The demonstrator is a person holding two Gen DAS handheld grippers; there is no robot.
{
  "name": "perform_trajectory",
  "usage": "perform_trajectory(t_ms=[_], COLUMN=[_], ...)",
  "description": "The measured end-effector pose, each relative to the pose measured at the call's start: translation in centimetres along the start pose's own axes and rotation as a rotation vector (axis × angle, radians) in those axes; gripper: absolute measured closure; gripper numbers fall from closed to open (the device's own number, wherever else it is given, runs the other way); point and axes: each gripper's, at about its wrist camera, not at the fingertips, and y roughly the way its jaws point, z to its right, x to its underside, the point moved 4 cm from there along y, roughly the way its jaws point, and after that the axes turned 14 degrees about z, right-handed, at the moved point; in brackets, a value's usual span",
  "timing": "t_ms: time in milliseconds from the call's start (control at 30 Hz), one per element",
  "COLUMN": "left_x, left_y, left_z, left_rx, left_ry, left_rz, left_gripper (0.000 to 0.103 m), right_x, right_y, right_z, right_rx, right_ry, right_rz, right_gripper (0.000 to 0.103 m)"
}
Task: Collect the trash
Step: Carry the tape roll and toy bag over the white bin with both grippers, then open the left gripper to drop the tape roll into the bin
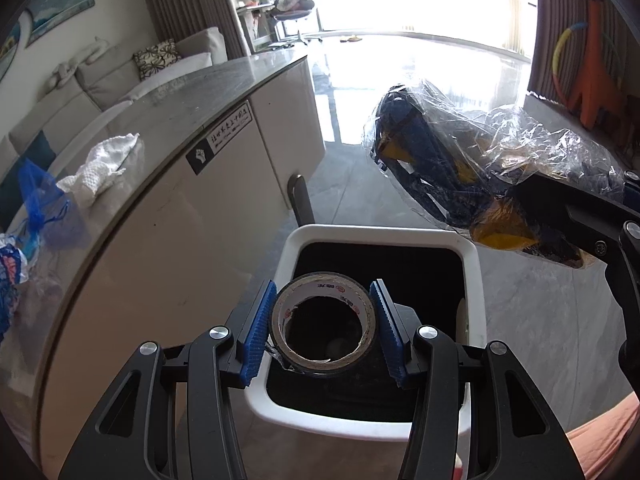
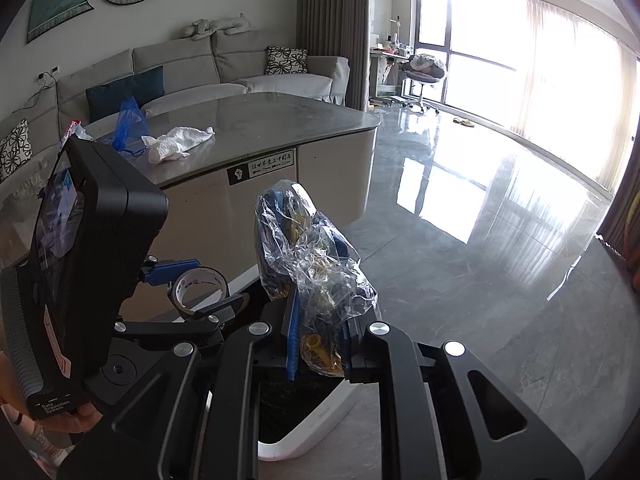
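My left gripper (image 1: 324, 294) is shut on a nearly used-up roll of dark tape (image 1: 320, 280), its blue pads pressing both sides. The roll hangs right over the mouth of a white bin (image 1: 380, 236) with a black liner. In the right wrist view my right gripper (image 2: 320, 320) is shut on a crumpled clear plastic wrapper (image 2: 312, 256) with blue and yellow print, held just above the bin's near corner (image 2: 320, 420). The same wrapper (image 1: 460, 152) shows to the upper right of the bin in the left wrist view. The left gripper (image 2: 200, 288) with the tape (image 2: 188, 280) is to the left.
A low rounded table (image 1: 180, 92) stands just left of the bin. On it lie a white crumpled tissue (image 1: 104, 164), a blue mesh bag (image 1: 44, 204) and a printed wrapper (image 1: 10, 276). Glossy grey floor (image 2: 480, 280) stretches right; a sofa (image 2: 240, 64) stands behind.
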Motion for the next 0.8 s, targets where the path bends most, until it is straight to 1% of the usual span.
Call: perform_trajectory(t_ms=[233,367,467,633,800], left_x=[0.7,1.3,1.9,2.8,3.6], left_y=[2.0,2.9,3.5,4.9,6.5], left_z=[0.6,0.9,0.9,0.4,0.5], left_rx=[0.010,0.024,0.030,0.032,0.035], left_ry=[0.007,0.006,0.012,0.001,0.000], left_rz=[-0.030,-0.045,-0.051,-0.080,-0.114], left_gripper=[0.053,0.053,0.053,0.053,0.053], right_x=[0.6,1.0,1.4,2.2,2.9], right_y=[0.5,1.4,2.6,5.0,6.3], right_z=[1.1,1.2,1.1,0.4,-0.3], right_rx=[0.014,0.015,-0.016,-0.046,-0.057], right_ry=[0.021,0.011,0.006,-0.041,-0.078], right_rz=[-0.017,-0.042,-0.075,-0.132,-0.165], right_gripper=[0.086,0.086,0.086,0.086,0.086])
